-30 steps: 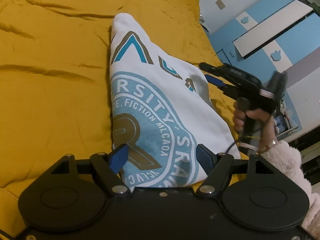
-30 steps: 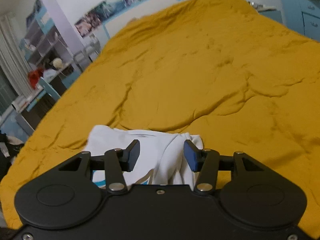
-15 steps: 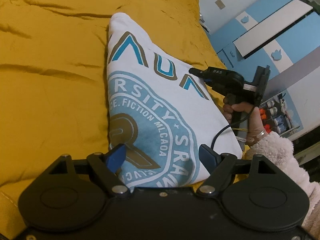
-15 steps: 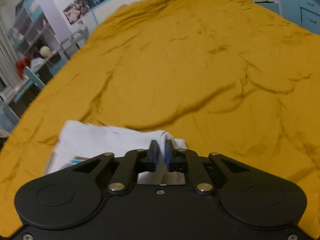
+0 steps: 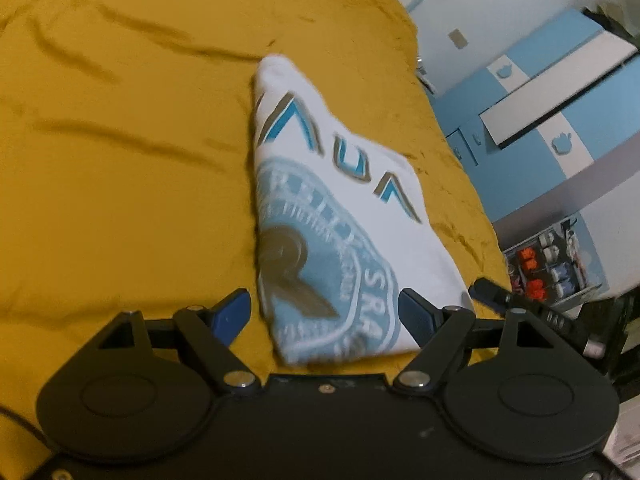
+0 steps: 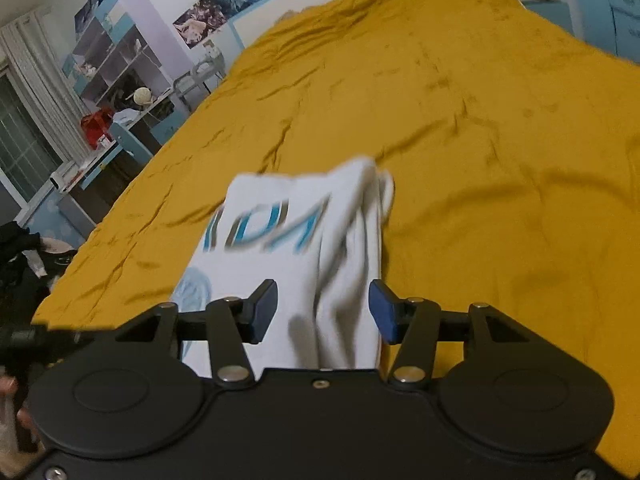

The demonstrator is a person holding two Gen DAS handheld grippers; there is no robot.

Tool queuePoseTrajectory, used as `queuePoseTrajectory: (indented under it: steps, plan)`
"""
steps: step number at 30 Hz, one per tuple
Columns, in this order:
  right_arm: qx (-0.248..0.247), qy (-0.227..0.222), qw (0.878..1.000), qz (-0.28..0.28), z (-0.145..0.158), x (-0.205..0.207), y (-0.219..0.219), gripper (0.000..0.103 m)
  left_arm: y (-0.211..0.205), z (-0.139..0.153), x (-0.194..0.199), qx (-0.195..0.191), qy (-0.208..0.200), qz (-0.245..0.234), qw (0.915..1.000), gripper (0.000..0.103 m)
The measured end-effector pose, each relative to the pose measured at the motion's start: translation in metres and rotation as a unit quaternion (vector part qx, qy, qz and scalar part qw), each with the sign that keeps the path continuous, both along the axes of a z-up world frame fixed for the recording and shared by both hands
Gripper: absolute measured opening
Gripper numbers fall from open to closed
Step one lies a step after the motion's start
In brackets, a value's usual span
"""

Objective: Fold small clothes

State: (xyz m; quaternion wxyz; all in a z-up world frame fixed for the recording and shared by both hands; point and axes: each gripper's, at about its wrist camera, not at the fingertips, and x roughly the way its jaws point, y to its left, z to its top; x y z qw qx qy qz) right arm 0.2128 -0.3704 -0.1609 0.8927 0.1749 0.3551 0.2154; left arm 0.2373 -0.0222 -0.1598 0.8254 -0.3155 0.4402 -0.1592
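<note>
White printed shirt point(image 5: 340, 208) — folded, blurred

black left gripper point(image 5: 324, 312), blue-padded fingers point(image 5: 232, 312), silver screws, perhaps scuffed

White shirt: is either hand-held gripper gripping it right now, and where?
Neither. The left hand-held gripper and right hand-held gripper both stand open, fingers apart on either side of the folded white shirt, which lies on the yellow bedspread.

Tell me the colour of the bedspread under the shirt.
Mustard yellow bedspread, plain and creased; right wrist view shows it best.
</note>
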Motion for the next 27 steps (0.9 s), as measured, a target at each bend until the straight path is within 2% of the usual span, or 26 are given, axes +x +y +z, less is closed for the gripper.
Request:
queuePoseTrajectory:
  steps: [5, 8, 10, 11, 12, 13, 14, 15, 19, 22, 24, 26, 27]
  plan:
    - [0.013, 0.003, 1.000, 0.008, -0.010, -0.008, 0.007, 0.052, -0.006, -0.015, -0.006, -0.019, 0.019, 0.001, 0.9996, 0.081]
    - [0.002, 0.009, 1.000, 0.005, -0.018, -0.004, 0.013, 0.052, -0.010, -0.022, -0.004, -0.034, 0.027, -0.001, 0.9991, 0.081]
    - [-0.003, 0.016, 1.000, 0.001, -0.022, -0.004, 0.016, 0.042, -0.012, -0.026, -0.002, -0.043, 0.031, -0.002, 0.9986, 0.079]
    - [-0.004, 0.017, 1.000, 0.000, -0.024, -0.004, 0.016, 0.031, -0.013, -0.025, -0.002, -0.042, 0.030, -0.006, 0.9987, 0.069]
    - [-0.005, 0.017, 1.000, -0.002, -0.024, -0.006, 0.016, 0.024, -0.016, -0.025, -0.002, -0.039, 0.030, -0.012, 0.9987, 0.057]
    - [-0.002, 0.015, 1.000, -0.002, -0.024, -0.007, 0.016, 0.022, -0.018, -0.025, -0.002, -0.029, 0.029, -0.014, 0.9991, 0.049]
    - [-0.002, 0.011, 1.000, -0.005, -0.022, -0.009, 0.016, 0.016, -0.021, -0.025, -0.003, -0.015, 0.027, -0.017, 0.9994, 0.033]
    - [-0.003, 0.004, 1.000, -0.010, -0.020, -0.011, 0.016, 0.013, -0.021, -0.024, -0.004, -0.003, 0.022, -0.022, 0.9995, 0.025]
    - [0.000, -0.028, 0.999, -0.027, -0.001, -0.016, 0.009, 0.006, -0.019, -0.017, -0.009, 0.015, 0.000, -0.038, 0.9992, 0.024]
    - [-0.008, 0.004, 1.000, -0.021, -0.014, -0.007, 0.010, 0.005, -0.019, -0.018, -0.012, 0.031, 0.004, -0.046, 0.9985, 0.026]
    - [-0.018, 0.013, 1.000, -0.022, -0.024, -0.007, 0.014, 0.006, -0.023, -0.013, -0.019, 0.054, -0.012, -0.050, 0.9972, 0.029]
    - [-0.003, 0.019, 0.999, -0.027, -0.029, -0.009, 0.012, 0.009, -0.029, -0.007, -0.028, 0.087, -0.032, -0.060, 0.9939, 0.035]
    - [0.005, 0.018, 0.999, -0.034, -0.028, -0.010, 0.009, 0.015, -0.032, -0.003, -0.030, 0.101, -0.041, -0.063, 0.9920, 0.035]
